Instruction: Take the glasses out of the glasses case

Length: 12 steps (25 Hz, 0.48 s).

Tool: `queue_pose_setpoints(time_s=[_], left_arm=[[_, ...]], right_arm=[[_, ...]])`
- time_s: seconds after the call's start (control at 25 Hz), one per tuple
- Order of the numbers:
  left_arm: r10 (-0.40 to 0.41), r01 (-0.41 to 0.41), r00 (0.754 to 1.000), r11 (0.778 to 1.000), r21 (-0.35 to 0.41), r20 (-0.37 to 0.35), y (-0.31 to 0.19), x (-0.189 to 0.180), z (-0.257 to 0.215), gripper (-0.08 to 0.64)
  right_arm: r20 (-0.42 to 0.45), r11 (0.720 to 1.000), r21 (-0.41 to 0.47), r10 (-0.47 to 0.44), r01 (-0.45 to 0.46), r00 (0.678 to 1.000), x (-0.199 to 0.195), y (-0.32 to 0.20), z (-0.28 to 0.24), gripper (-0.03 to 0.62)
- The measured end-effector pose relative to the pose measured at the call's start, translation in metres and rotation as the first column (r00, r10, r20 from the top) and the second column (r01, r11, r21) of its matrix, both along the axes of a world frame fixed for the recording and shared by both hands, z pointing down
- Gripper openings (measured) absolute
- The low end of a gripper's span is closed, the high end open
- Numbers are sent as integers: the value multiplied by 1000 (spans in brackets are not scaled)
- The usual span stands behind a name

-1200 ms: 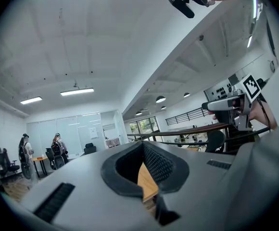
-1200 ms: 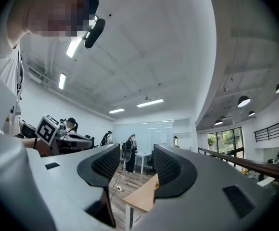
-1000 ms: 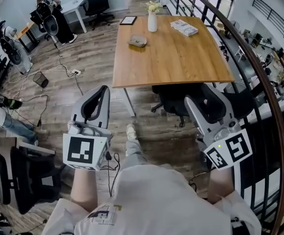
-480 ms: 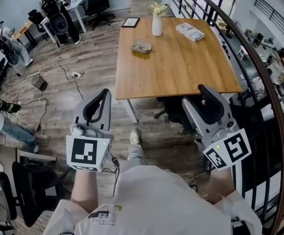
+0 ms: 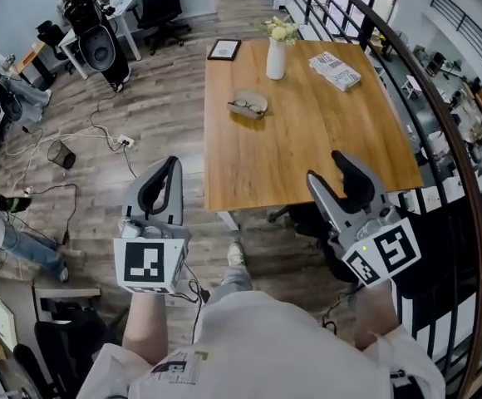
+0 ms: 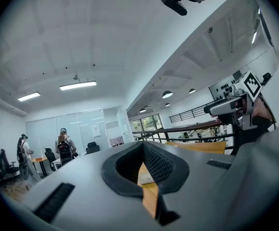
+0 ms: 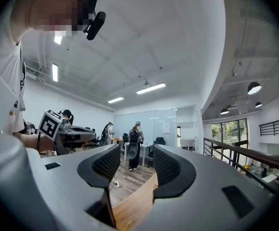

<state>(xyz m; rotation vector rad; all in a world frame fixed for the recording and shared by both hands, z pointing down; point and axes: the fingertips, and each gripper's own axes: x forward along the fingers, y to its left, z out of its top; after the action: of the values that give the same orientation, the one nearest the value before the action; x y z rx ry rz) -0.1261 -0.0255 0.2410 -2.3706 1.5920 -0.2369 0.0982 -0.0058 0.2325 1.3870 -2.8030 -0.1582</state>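
Matt wooden worktop point(image 5: 307, 140) above wood-plank floor point(image 5: 166, 115); right gripper point(image 5: 327, 169) in matt grey plastic, black textured fingers point(image 7: 166, 166)

Glasses case point(image 5: 248, 105) too sm. to tell if open; table point(image 5: 307, 115) edge pt. behind right tool point(image 5: 324, 166).
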Motion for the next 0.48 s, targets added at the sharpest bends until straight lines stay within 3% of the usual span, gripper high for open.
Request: queue_pose_setpoints(time_s=[0.32, 0.48], left_arm=[[17, -17, 1000, 999, -45, -8, -127, -36, 2, 17], [50, -51, 999, 997, -54, -14, -164, -62, 10, 17]], right_arm=[[-7, 998, -48, 40, -41, 999, -33, -129, 3, 221], [-32, 996, -65, 55, -57, 998, -64, -165, 13, 221]])
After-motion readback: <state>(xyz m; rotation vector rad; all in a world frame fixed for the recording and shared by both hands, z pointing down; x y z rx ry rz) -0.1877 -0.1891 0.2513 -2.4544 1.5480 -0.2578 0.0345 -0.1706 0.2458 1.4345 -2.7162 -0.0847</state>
